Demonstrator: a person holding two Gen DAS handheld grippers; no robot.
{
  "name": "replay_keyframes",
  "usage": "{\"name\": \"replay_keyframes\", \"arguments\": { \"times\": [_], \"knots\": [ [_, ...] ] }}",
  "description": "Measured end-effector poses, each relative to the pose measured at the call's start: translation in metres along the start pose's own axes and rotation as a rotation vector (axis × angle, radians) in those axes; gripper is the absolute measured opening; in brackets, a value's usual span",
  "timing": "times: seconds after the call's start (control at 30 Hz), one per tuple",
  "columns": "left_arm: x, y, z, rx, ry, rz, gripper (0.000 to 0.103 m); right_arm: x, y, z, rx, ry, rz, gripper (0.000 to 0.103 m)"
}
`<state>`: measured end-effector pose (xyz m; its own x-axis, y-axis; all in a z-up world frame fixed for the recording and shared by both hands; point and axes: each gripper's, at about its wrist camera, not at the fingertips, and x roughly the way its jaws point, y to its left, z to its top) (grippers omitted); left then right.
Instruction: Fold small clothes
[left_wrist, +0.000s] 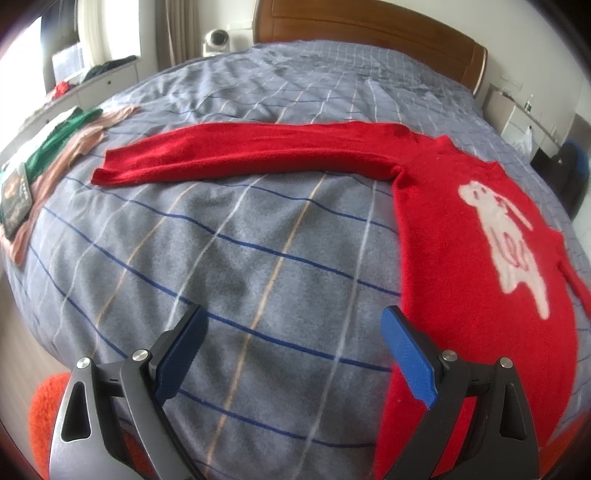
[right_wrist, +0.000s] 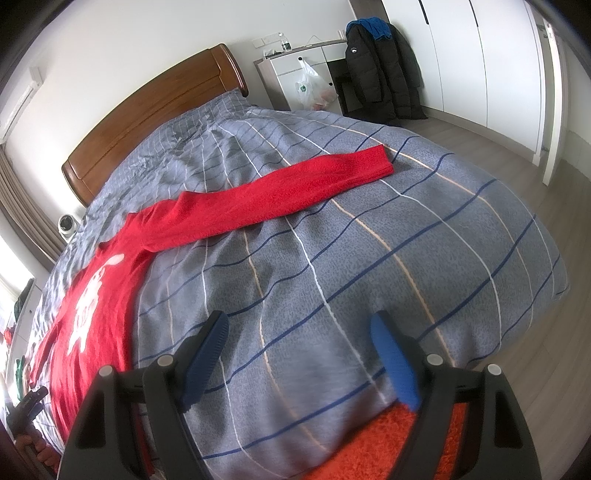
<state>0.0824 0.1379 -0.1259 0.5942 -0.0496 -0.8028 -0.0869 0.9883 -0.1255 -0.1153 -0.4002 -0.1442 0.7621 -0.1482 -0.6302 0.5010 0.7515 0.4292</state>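
A red sweater (left_wrist: 476, 229) lies flat on the bed (left_wrist: 258, 258), spread over the grey checked cover. A white animal figure (left_wrist: 506, 236) shows on its chest. Both sleeves are stretched straight out to the sides.

From the left wrist camera, the left gripper (left_wrist: 293, 334) hangs over bare cover with its blue pads spread wide and nothing between them. Its right finger (left_wrist: 406, 358) sits just beside the sweater's near hem edge; whether it touches the knit is hard to tell. One sleeve (left_wrist: 243, 153) runs away to the left. Only this view shows the far left edge of the bed, where green and pink clothes (left_wrist: 70, 136) lie in a loose heap with a dark flat packet (left_wrist: 16, 195) on them. A white round device (left_wrist: 218, 38) stands beside the wooden headboard (left_wrist: 369, 29).

The right wrist camera shows the other side. The right gripper (right_wrist: 299, 338) is likewise wide open and empty, over the cover well to the right of the sweater's body. The other sleeve (right_wrist: 280, 195) reaches toward the right edge of the bed. Only here appear a dark coat (right_wrist: 384, 66) hanging by white wardrobes, a white plastic bag (right_wrist: 310, 86) on a bedside cabinet, and an orange fuzzy rug (right_wrist: 384, 443) near the bed's foot.
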Motion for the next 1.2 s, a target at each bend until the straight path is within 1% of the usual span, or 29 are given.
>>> {"name": "replay_keyframes", "arguments": {
  "times": [0.1, 0.23, 0.33, 0.4, 0.47, 0.5, 0.57, 0.7, 0.77, 0.8, 0.9, 1.0, 1.03, 1.13, 1.2],
  "knots": [
    [-0.006, -0.003, 0.003, -0.005, 0.010, -0.022, 0.096, 0.000, 0.000, 0.000, 0.000, 0.000, 0.002, 0.079],
    [-0.022, -0.010, 0.008, 0.017, 0.009, -0.045, 0.096, -0.002, -0.002, 0.002, 0.009, 0.005, 0.019, 0.079],
    [-0.037, -0.018, 0.011, 0.035, 0.024, -0.068, 0.095, 0.000, -0.005, 0.003, 0.023, 0.018, 0.034, 0.079],
    [-0.047, -0.024, 0.013, 0.055, 0.025, -0.076, 0.095, 0.002, -0.008, 0.005, 0.035, 0.030, 0.053, 0.079],
    [-0.057, -0.028, 0.014, 0.074, 0.017, -0.077, 0.096, 0.004, -0.013, 0.011, 0.058, 0.046, 0.089, 0.079],
    [-0.064, -0.029, 0.016, 0.081, 0.009, -0.081, 0.096, 0.006, -0.018, 0.019, 0.075, 0.053, 0.117, 0.079],
    [-0.073, -0.028, 0.018, 0.081, -0.005, -0.093, 0.096, 0.006, -0.027, 0.038, 0.093, 0.046, 0.130, 0.079],
    [-0.084, -0.026, 0.017, 0.055, -0.016, -0.101, 0.096, 0.006, -0.061, 0.093, 0.161, 0.020, 0.164, 0.079],
    [-0.085, -0.026, 0.016, 0.045, -0.017, -0.101, 0.096, 0.016, -0.081, 0.108, 0.216, 0.064, 0.157, 0.079],
    [-0.085, -0.027, 0.015, 0.044, -0.015, -0.101, 0.096, 0.026, -0.095, 0.114, 0.272, 0.103, 0.168, 0.079],
    [-0.083, -0.034, 0.011, 0.058, -0.002, -0.093, 0.096, 0.051, -0.120, 0.122, 0.368, 0.158, 0.221, 0.079],
    [-0.081, -0.043, 0.007, 0.080, 0.014, -0.090, 0.096, 0.077, -0.126, 0.132, 0.397, 0.195, 0.272, 0.076],
    [-0.082, -0.045, 0.006, 0.085, 0.015, -0.092, 0.096, 0.084, -0.125, 0.136, 0.410, 0.200, 0.288, 0.073],
    [-0.085, -0.051, 0.004, 0.103, 0.011, -0.092, 0.096, 0.101, -0.119, 0.147, 0.415, 0.200, 0.271, 0.070],
    [-0.086, -0.052, 0.004, 0.106, 0.007, -0.089, 0.096, 0.116, -0.115, 0.153, 0.421, 0.219, 0.293, 0.065]
  ]
}}
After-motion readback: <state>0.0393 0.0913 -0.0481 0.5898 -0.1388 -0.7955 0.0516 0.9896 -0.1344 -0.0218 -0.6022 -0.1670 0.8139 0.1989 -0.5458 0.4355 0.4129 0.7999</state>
